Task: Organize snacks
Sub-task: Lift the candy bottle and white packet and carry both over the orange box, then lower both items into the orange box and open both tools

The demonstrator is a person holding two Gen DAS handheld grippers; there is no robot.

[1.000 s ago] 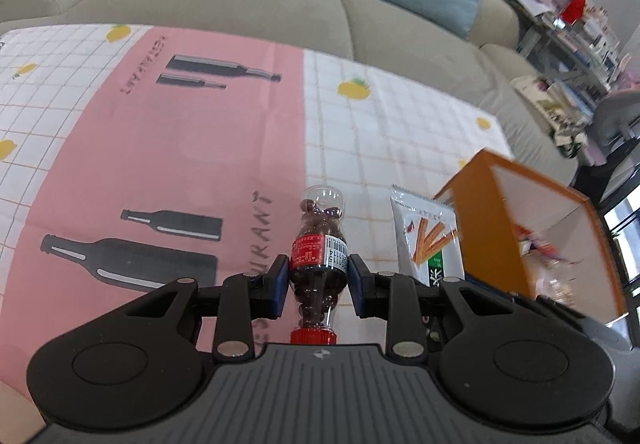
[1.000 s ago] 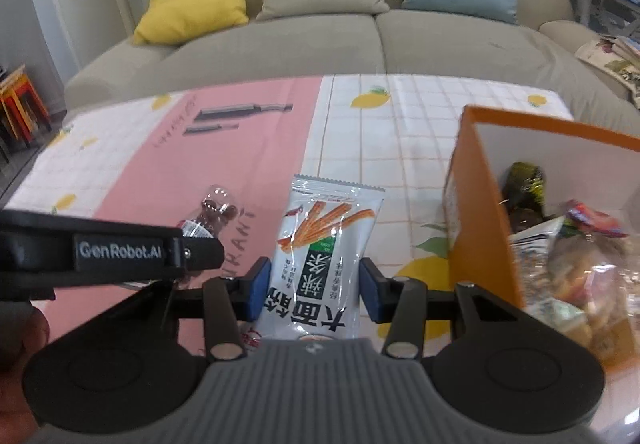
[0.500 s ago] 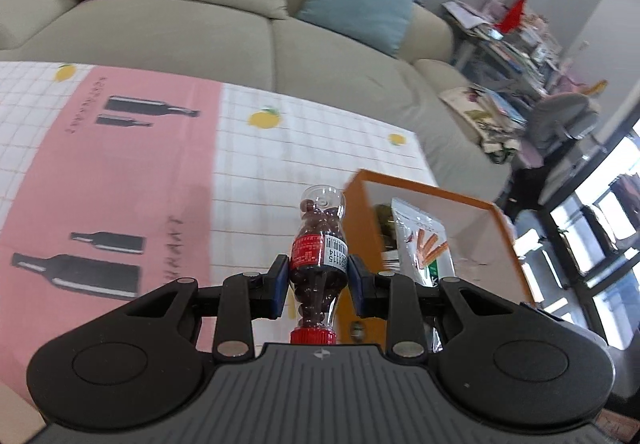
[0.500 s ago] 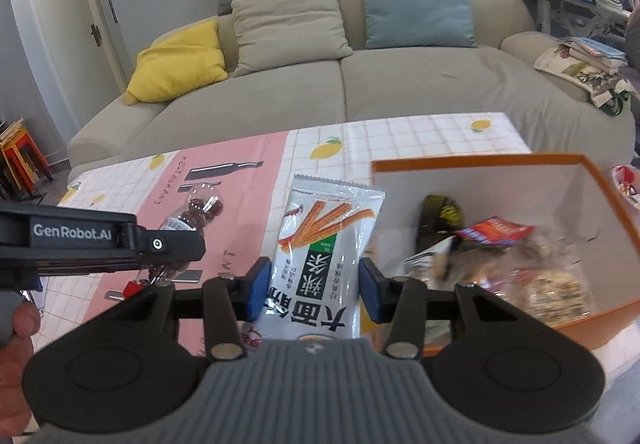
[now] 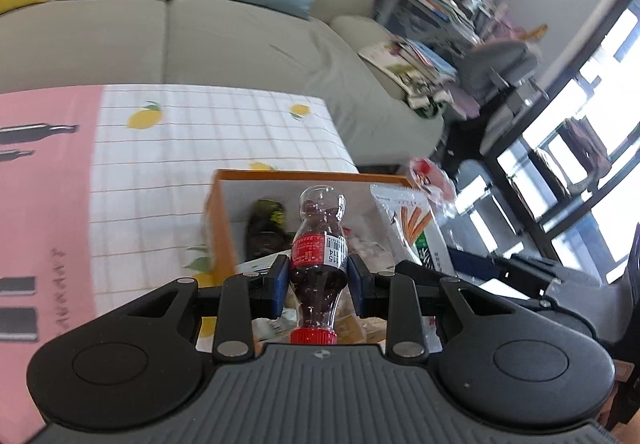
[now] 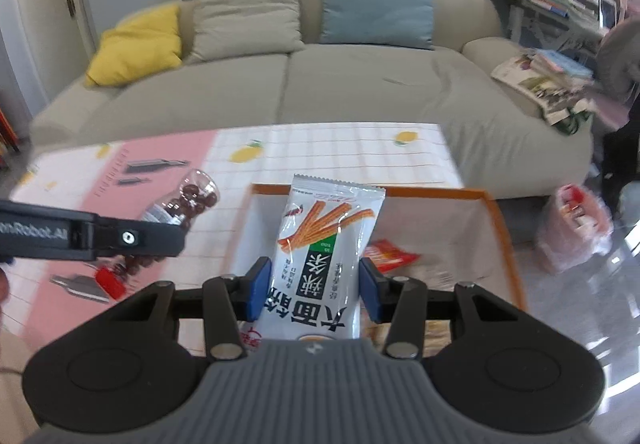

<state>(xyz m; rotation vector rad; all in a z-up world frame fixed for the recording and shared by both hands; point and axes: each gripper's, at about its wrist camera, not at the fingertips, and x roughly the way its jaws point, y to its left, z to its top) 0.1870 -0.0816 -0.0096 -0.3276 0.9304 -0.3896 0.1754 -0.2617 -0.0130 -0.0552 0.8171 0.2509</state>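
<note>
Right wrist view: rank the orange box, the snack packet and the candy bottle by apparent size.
1. orange box, widest.
2. snack packet, though it is nearest the camera.
3. candy bottle, partly hidden behind the left hand-held gripper, so unsure.

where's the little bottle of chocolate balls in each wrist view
Left wrist: the bottle sits centre frame, clamped between the left gripper fingers, red cap toward the camera.
Right wrist: the same bottle is at mid-left, partly hidden behind the left gripper's black finger.
Shared landmark: the orange box, which shows behind or beside the bottle in both views.
</note>
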